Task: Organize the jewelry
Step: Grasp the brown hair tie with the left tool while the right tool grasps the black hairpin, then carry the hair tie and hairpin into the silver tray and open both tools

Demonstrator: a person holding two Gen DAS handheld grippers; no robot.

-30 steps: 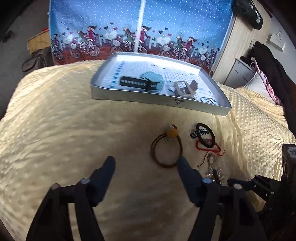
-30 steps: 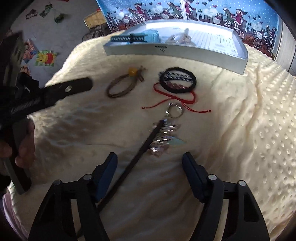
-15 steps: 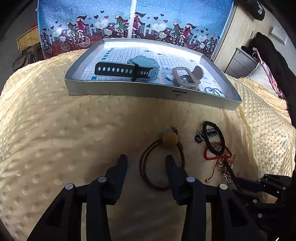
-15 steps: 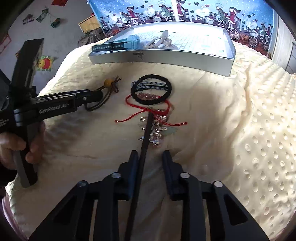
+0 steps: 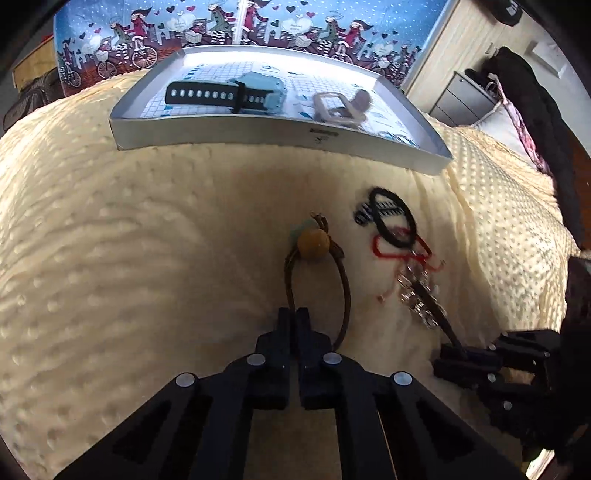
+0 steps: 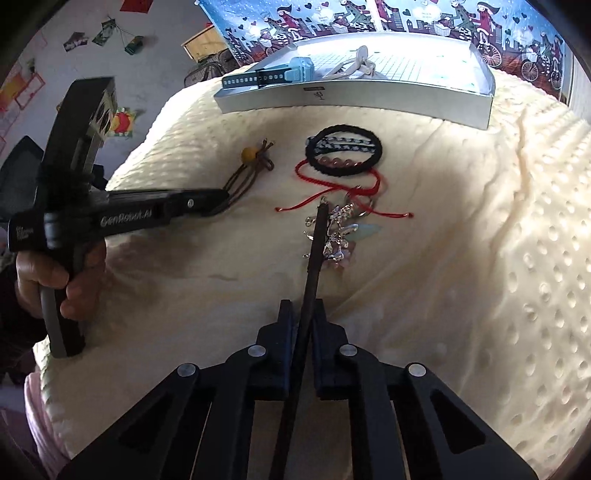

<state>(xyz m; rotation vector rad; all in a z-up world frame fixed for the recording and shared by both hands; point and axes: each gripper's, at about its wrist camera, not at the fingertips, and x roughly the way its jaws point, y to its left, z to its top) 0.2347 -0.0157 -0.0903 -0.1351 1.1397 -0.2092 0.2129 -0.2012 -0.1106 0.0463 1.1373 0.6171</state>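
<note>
On the cream dotted bed (image 5: 129,240), both closed within a second: left gripper (image 5: 294,317) clamped onto brown cord bracelet (image 5: 345,280), right gripper (image 6: 302,314) onto black strap (image 6: 316,243); silver tray (image 5: 258,134) awaited beyond.

Since a second ago, the left gripper (image 5: 294,314) closes onto the brown cord bracelet (image 5: 317,280) while the right gripper (image 6: 301,308) closes onto the black strap (image 6: 314,251).

Cream dotted blanket (image 5: 110,240); blue cyclist-print curtain (image 5: 295,26); grey drawers (image 5: 458,96) right.
</note>
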